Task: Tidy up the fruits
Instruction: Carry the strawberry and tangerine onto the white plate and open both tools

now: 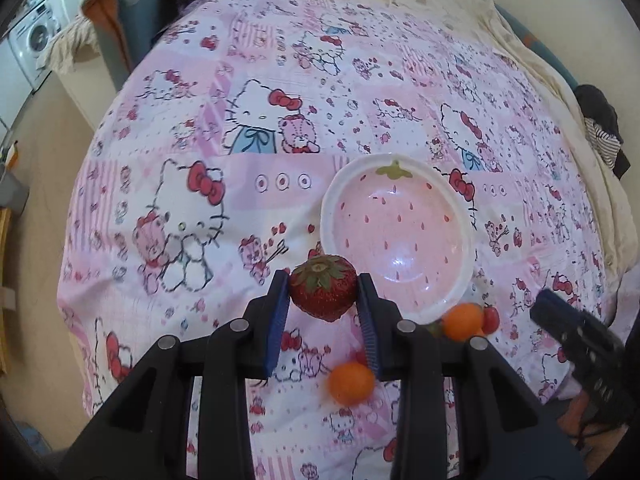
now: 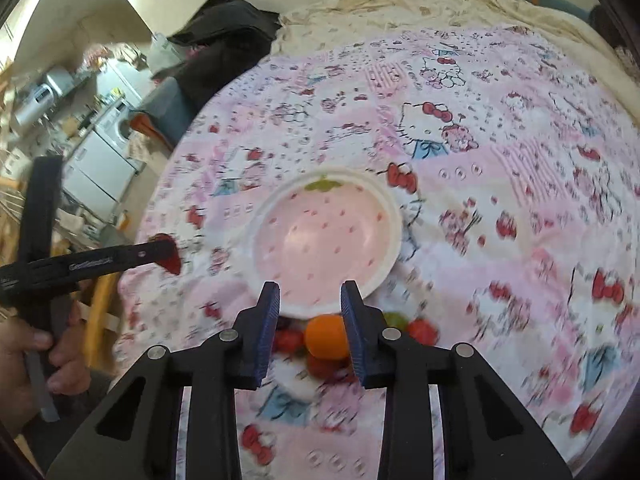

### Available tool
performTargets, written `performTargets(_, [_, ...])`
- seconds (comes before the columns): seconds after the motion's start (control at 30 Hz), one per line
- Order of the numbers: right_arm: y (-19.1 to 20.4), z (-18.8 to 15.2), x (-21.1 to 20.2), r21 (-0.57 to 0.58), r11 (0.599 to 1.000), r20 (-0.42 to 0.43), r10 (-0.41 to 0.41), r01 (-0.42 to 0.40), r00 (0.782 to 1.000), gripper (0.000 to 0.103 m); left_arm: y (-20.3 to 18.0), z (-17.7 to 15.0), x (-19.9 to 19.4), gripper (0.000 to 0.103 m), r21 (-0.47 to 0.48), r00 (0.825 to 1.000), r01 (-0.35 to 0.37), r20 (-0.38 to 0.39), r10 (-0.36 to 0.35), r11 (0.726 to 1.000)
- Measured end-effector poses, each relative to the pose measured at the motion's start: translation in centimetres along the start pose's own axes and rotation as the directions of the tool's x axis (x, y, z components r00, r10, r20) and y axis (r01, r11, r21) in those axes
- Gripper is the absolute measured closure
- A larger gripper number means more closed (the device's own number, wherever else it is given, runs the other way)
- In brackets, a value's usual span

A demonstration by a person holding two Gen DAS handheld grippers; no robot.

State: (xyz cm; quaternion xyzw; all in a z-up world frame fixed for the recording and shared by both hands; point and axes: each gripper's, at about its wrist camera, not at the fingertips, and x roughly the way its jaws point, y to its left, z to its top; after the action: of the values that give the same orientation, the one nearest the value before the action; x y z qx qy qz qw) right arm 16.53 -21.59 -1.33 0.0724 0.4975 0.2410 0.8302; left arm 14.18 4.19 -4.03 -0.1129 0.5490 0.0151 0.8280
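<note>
The left gripper (image 1: pixel 323 296) has a big red strawberry (image 1: pixel 323 293) between its two blue pads (image 1: pixel 280 316). Both pads press on the berry's sides, so it is held, up off the pink cat blanket (image 1: pixel 240 128). The pink bowl (image 1: pixel 460 276) with the white rim sits just beside the berry, at about 2 o'clock from it, and nothing is in the bowl yet. My guess is that the berry goes in there. A strawberry is light and soft, and it will squash if you pinch hard. Its skin can be a bit slippery too. Holding it by its fat middle, like now, looks right, with the green leaves on top left alone. The right gripper (image 2: pixel 310 328) has its pads partly open, with an orange fruit (image 2: pixel 326 336) between them. The picture is blurry there, so I cannot tell if the pads touch it. Small red fruits (image 2: pixel 289 339) and a green one (image 2: pixel 396 318) lie close around it, near the bowl's rim at 6 o'clock. In the left view another orange fruit (image 1: pixel 352 383) lies alone on the blanket, at 6 o'clock from the strawberry. A round fruit will roll, so take it across its widest part.
</note>
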Motion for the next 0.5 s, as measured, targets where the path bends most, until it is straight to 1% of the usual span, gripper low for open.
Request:
performTargets(0.03, [-0.5,0.3,0.3,0.018,1.0,-0.006,0.007,-0.007,1.0,0.069,-0.1,0.1,0.3,0.073,0.006,1.0,0.004,0.003,-0.004,1.0])
performTargets(0.07, [-0.9,0.5,0.6,0.03,0.999,-0.018,0.015,-0.014,1.0,0.066,-0.1,0.0,0.5,0.073,0.008,1.0,0.007,0.004,-0.007,1.0])
performTargets(0.13, [-1.5,0.4,1.5,0.04,0.999,-0.061,0.015,-0.013,0.998,0.065,0.0,-0.1,1.1,0.073,0.004,1.0,0.013,-0.001,-0.013,1.0])
performTargets(0.17, [-1.8,0.1,2.0,0.044,0.999,-0.084,0.01,-0.006,0.996,0.055,0.1,-0.2,1.5,0.073,-0.004,1.0,0.016,-0.011,-0.016,1.0])
performTargets(0.2, [-1.9,-0.3,3.0,0.047,0.999,-0.124,-0.012,0.018,0.992,0.05,0.2,-0.3,1.9,0.073,-0.017,0.999,0.023,-0.026,-0.023,1.0])
performTargets(0.23, [-2.0,-0.5,3.6,0.043,0.998,-0.146,-0.031,0.037,0.989,0.047,0.4,-0.4,2.4,0.073,-0.033,0.999,0.033,-0.042,-0.034,0.999])
performTargets(0.3, [-2.2,-0.8,4.7,0.043,0.997,-0.177,-0.062,0.071,0.982,0.047,0.4,-0.5,2.8,0.073,-0.051,0.997,0.045,-0.054,-0.047,0.998])
performTargets(0.37, [-2.1,-0.9,5.5,0.027,0.996,-0.195,-0.078,0.085,0.978,0.047,0.3,-0.7,2.8,0.073,-0.046,0.998,0.041,-0.05,-0.044,0.998])
performTargets(0.43, [-1.1,-1.3,6.8,-0.042,0.993,-0.237,-0.114,0.107,0.965,0.047,0.2,-0.7,2.6,0.073,-0.041,0.998,0.046,-0.047,-0.048,0.998])
performTargets(0.5, [-0.6,-1.8,7.8,-0.089,0.988,-0.253,-0.146,0.127,0.956,0.047,0.2,-0.6,2.4,0.073,-0.035,0.998,0.044,-0.039,-0.046,0.998])
